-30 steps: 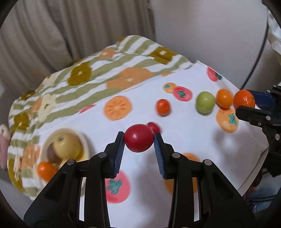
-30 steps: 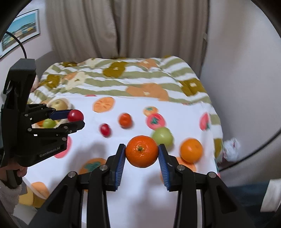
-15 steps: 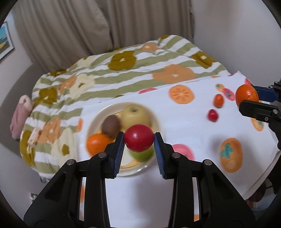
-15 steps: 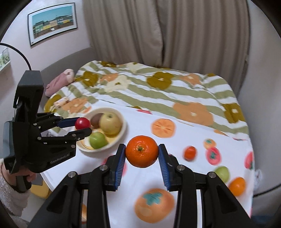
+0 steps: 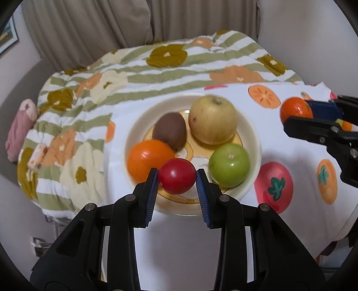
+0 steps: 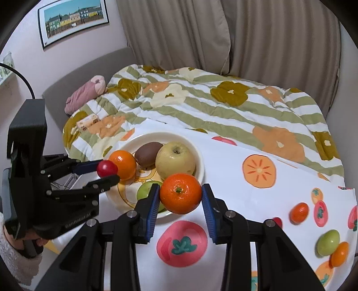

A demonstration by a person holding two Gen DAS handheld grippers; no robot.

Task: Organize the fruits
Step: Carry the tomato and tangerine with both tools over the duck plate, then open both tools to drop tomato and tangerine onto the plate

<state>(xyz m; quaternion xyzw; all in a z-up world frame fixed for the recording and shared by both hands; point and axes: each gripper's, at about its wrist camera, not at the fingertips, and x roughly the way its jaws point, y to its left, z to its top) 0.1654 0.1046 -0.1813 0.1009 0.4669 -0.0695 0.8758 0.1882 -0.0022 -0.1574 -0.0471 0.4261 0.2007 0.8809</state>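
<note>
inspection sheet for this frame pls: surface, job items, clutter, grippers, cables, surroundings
Surface: fruit-print white cloth over striped floral quilt.
Job's things: bowl holds yellow apple, kiwi, orange, green apple; loose fruits at the cloth's right.
Clutter: pink plush, small carton.
Grippers: left gripper shut on red tomato; right gripper shut on mandarin.
Cables: black cable.
Surroundings: curtains, framed picture.

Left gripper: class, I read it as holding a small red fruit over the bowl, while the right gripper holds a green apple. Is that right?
Not quite. The left gripper does hold the small red fruit over the bowl, but the right gripper holds an orange mandarin, not a green apple. The right wrist view shows it; the green apple lies in the bowl.
</note>
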